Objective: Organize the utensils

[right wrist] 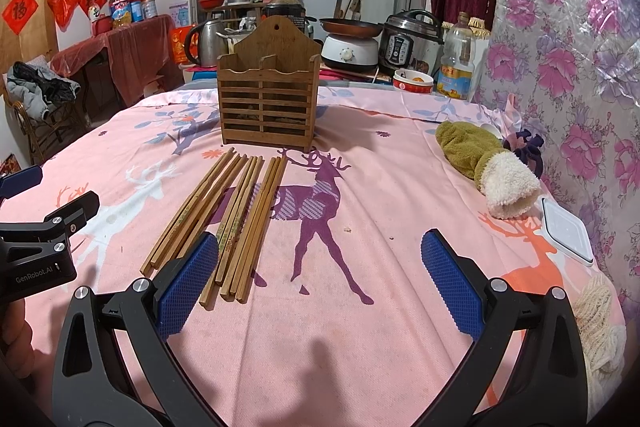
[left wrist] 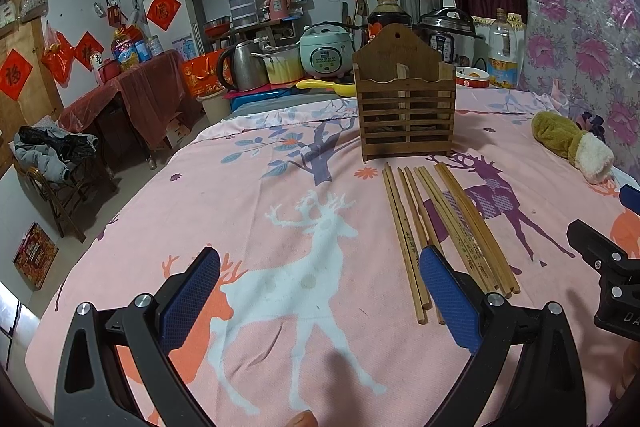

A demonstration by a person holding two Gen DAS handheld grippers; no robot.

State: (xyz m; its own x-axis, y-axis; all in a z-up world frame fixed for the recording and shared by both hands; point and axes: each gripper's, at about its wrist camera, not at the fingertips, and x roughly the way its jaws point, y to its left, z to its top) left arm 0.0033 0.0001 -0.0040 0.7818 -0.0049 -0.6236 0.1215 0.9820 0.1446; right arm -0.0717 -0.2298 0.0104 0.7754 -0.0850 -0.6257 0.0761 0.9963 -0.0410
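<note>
Pink deer-print cloth (right wrist: 360,327) over the table. Wooden slatted holder (right wrist: 269,95) standing upright mid-table, tall backboard away from the cameras, open top, two front compartments split by a divider.

Chopsticks (right wrist: 236,219) lying flat on the cloth just in front of the holder, a loose bundle side by side. Long axes run roughly from the holder's base back toward the grippers; far tips near the holder's foot, not touching it as far as can be told. Slight fan: far ends bunched, near ends spread. In the left wrist view, same chopsticks (left wrist: 444,231) angled from upper left to lower right.

Left gripper (left wrist: 320,291): jaws spread wide, nothing between them, only bare cloth. Right pad (left wrist: 450,297) overlapping the near ends of the chopsticks in view; contact cannot be told.

Right gripper (right wrist: 320,281): jaws also wide apart, holding nothing. Left pad (right wrist: 188,283) in front of the near ends of the bundle; touching or above, cannot tell.

Each gripper visible at the edge of the other's view, side by side, near each other.

Olive and cream plush item (right wrist: 486,167) lying to the right, well apart from the chopsticks. White lidded box (right wrist: 566,231) at the right table edge.
</note>
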